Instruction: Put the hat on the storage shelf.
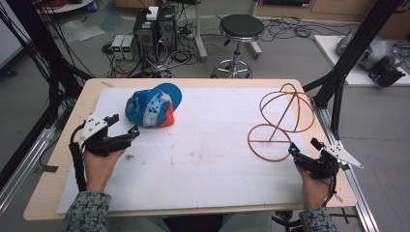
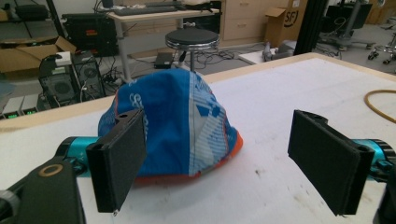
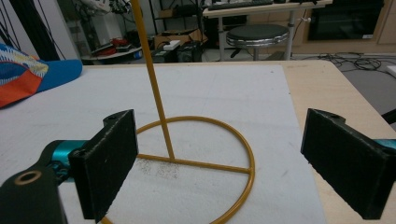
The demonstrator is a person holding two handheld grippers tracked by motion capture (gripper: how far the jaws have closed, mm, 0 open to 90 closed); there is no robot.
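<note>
L gripper [image 1: 124,126] sat w/ jaws spread wide, nothing between them, aimed at the cap [image 1: 152,107], which lay crown-up on the white mat [image 1: 208,159] just ahead of its tips, not touching. R gripper [image 1: 304,146] was likewise spread and empty, pointing at the wire stand [image 1: 280,123] right in front of it; the base ring was nearest its tips.

Step, as I judged it: approach/pre-grasp, prob. cap to go onto the stand. Nothing was held yet. Next move likely needs L to push fwd so its jaws straddle the cap's edge or crown fabric, then close; soft cloth, so a deep bite is safer. R prob. should pinch the upright rod to steady the stand.

View diffs: L gripper view gave the cap [image 2: 177,126] close up, orange lower edge visible, sitting between and beyond the pads. R gripper view showed the stand's ring and rod [image 3: 156,93] rising ahead, cap [image 3: 32,74] far off to its left. High view gave the loops atop the stand and the gap betw. cap and stand, well apart.
</note>
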